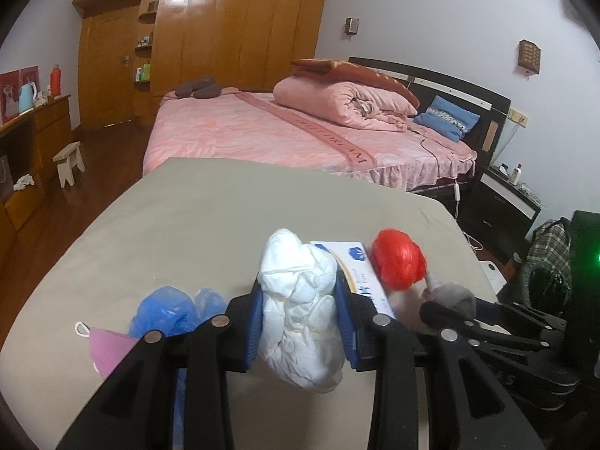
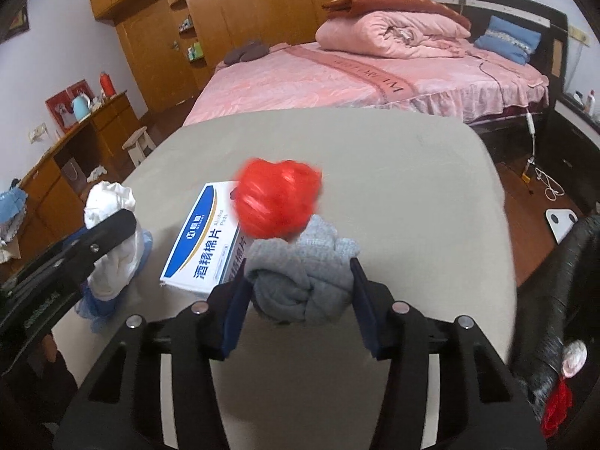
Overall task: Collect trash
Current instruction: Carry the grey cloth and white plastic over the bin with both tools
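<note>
Gripping trash in both hands, I work over the beige table (image 1: 180, 225) with the pink bed (image 1: 262, 127) beyond its far edge. Nearest the table's left edge lies a pink mask (image 1: 108, 348), and just beside it a crumpled blue bag (image 1: 168, 311). My left gripper (image 1: 300, 322) has its blue pads (image 1: 252, 332) pressed against both sides of a crumpled white wad (image 1: 300, 311), narrowly parted with the wad filling the gap, near the table's front edge. Just right of it sits a white-and-blue box (image 2: 204, 247) of alcohol pads, flat on the table toward the front. A red bag ball (image 2: 279, 200), blurred in the right wrist view, overlaps the box's far right corner; I cannot tell whether it rests on the table or is in the air. My right gripper (image 2: 300, 281) clamps a grey knitted bundle (image 2: 303, 273) between its pads, jaws part-way closed on it, with the red ball touching the bundle's top. Off the table's right edge, a dark bin bag (image 2: 562, 300) shows red and pale scraps inside.
</note>
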The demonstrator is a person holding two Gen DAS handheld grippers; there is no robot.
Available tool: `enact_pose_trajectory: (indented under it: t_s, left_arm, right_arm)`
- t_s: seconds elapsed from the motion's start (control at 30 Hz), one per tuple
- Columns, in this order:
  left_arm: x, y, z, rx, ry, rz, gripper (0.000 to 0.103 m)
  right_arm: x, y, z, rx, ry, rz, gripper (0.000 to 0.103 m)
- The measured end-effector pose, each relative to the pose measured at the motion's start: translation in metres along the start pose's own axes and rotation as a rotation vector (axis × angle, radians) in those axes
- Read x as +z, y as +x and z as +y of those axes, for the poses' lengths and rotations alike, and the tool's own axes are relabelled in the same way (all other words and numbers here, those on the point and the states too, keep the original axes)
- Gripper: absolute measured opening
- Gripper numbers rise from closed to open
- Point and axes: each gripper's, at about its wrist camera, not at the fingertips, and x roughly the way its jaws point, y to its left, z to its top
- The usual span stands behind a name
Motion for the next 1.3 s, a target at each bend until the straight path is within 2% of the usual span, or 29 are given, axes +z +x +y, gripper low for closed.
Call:
enact_pose_trajectory:
  t_s: [0.8, 1.3]
  left_arm:
    - [-0.007, -0.064, -0.092, -0.124, 0.094, -0.018, 0.035]
    - [-0.005, -0.101, -0.157, -0.213, 0.178, -0.052, 0.035]
  right_arm:
    - [-0.023, -0.134, -0.045, -0.056, -0.005, -0.127, 0.049]
    - [-0.039, -0.216, -0.103, -0.16, 0.062, -0.222, 0.05]
